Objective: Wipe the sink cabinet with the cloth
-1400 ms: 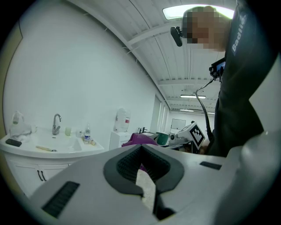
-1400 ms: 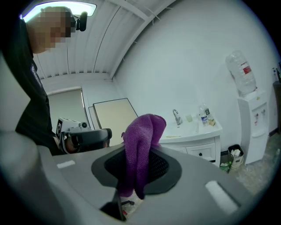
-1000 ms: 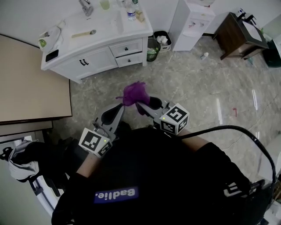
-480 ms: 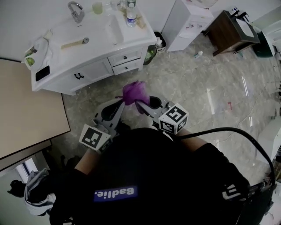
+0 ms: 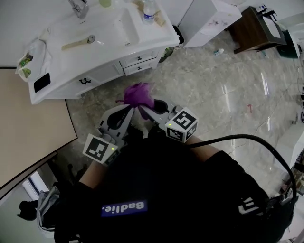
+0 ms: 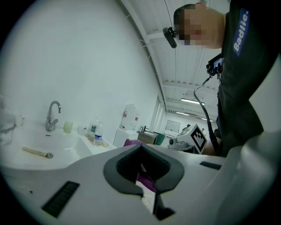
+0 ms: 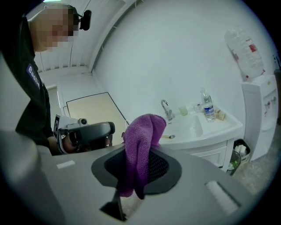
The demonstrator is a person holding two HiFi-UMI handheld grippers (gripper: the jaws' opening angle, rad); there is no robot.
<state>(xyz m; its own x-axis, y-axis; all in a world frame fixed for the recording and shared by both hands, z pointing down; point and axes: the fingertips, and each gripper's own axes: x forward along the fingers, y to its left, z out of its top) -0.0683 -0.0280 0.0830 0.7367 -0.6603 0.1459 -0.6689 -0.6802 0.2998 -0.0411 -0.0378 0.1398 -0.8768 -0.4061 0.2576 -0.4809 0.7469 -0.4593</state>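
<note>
One cloth [image 5: 137, 94] in right gripper [image 5: 142, 108]; left gripper [image 5: 128, 110] alongside.

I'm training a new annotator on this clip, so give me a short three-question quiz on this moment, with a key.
1. True or false: the purple cloth lies on top of the sink cabinet.
2. What stands beside the basin? A) a water bottle B) a kettle C) a saucepan
3. What does the right gripper have between its fingers?

Key
1. False: it is held up over the floor, apart from the cabinet.
2. A
3. The purple cloth.
</note>
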